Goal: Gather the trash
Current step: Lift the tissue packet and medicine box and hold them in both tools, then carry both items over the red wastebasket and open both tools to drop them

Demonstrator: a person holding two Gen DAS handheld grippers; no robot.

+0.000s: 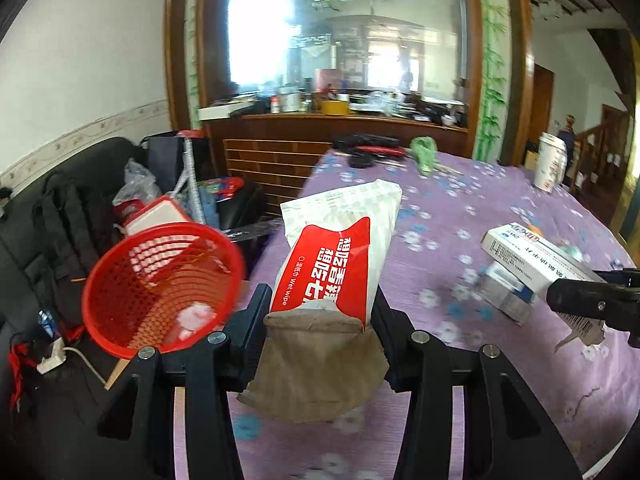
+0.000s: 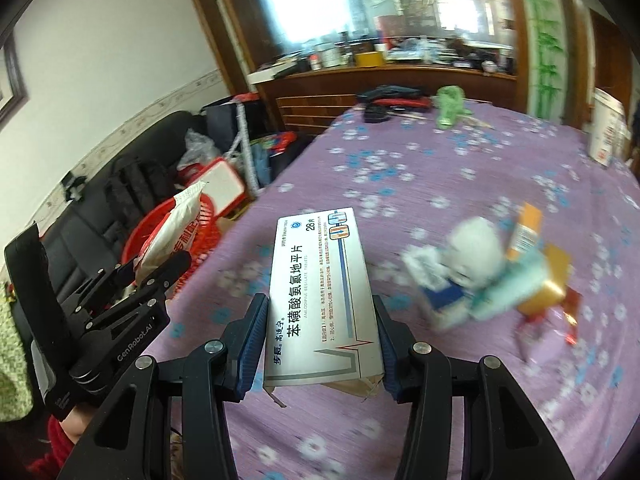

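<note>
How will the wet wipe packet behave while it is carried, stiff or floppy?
Probably floppy: the wet wipe packet is soft film, and its brown end crumples where the left hand-held gripper pinches it. It looks flat and nearly empty, so likely light. The glossy film may slip.

The worktop [image 1: 500,216] has a purple cloth with little blue and white flowers. Behind it is a big glass window [image 1: 344,32] in a brown wood frame, with bright light shining through. The wall [image 1: 80,60] is white. A black sofa [image 1: 48,216] sits below it.
</note>
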